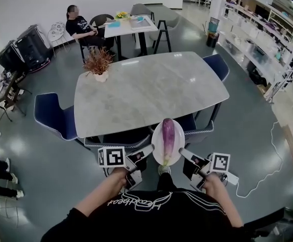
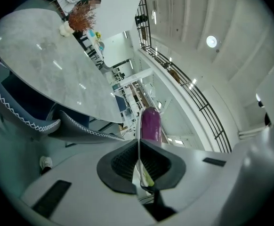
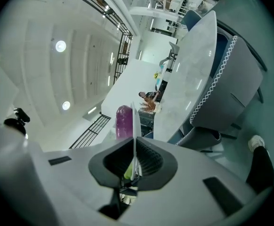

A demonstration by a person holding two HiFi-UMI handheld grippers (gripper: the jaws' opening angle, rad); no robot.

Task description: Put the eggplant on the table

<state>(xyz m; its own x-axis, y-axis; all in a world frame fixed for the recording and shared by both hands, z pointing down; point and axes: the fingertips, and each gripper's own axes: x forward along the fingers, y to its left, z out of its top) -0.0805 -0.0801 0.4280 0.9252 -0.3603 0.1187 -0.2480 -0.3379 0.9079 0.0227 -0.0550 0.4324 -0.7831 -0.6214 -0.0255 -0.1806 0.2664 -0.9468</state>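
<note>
Counted: one eggplant [image 1: 168, 137], one white plate [image 1: 156, 135], two grippers, one grey table [image 1: 146, 92].

The plate's rim [image 2: 138, 126] is being pinched by the left gripper [image 2: 138, 147], its jaws pressed nearly together on the thin edge. The opposite rim [image 3: 133, 121] is being clamped the same way by the right gripper [image 3: 134, 147].

The eggplant is being carried on the plate, lying lengthwise between the two grippers, purple end pointing away from the person.

Both forearms are being held forward and low, converging on the plate. The table is being faced just ahead of the jaws.
</note>
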